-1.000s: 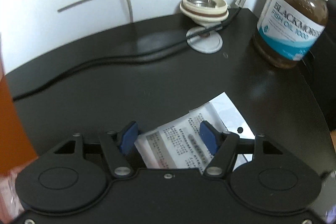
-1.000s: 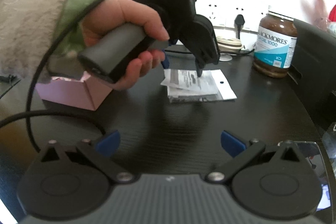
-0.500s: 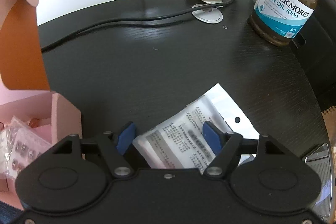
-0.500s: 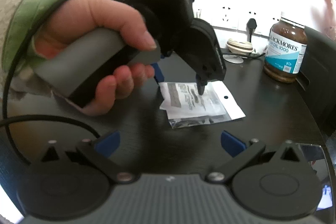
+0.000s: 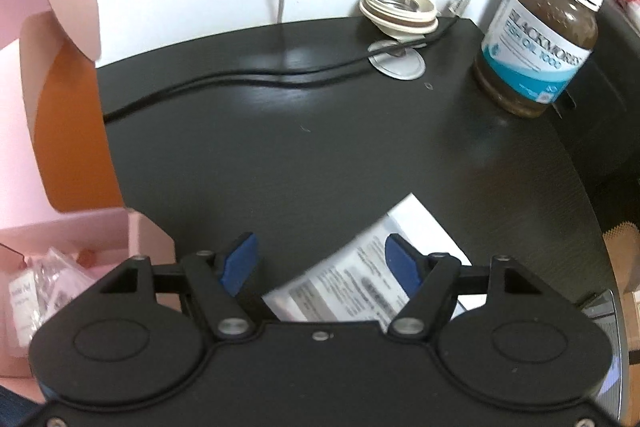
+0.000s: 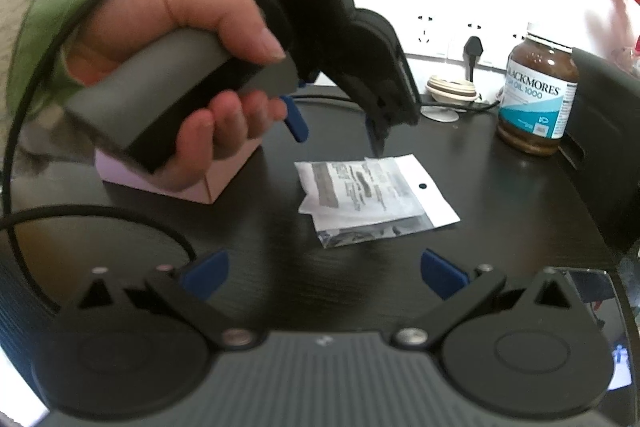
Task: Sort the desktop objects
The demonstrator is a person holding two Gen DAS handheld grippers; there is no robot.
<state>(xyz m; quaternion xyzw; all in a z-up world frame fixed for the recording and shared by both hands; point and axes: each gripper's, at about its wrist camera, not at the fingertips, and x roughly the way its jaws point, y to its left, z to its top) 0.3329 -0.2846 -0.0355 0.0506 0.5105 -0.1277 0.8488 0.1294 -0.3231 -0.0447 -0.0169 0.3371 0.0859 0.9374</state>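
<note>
A clear plastic packet (image 6: 372,195) with a printed paper label lies flat on the black desk (image 6: 500,195). My left gripper (image 6: 336,127), held in a person's hand, hovers just above the packet's far edge, open, with nothing between its blue pads. In the left wrist view the packet (image 5: 360,287) shows below and to the right of the left gripper (image 5: 320,263). My right gripper (image 6: 324,275) stands open near the desk's front edge, short of the packet. An open pink box (image 5: 48,107) at the left holds several small packets (image 5: 36,287).
A brown fish oil jar (image 5: 536,39) stands at the back right beside a dark chair or case (image 6: 608,147). A round lid (image 5: 400,11) and black cables (image 5: 240,83) lie near the wall sockets. A shiny flat device (image 6: 592,299) lies at the front right.
My left gripper has lifted off the packet and drawn back toward the pink box, its jaws a little wider. The packet stays on the desk. The right gripper has kept still.
</note>
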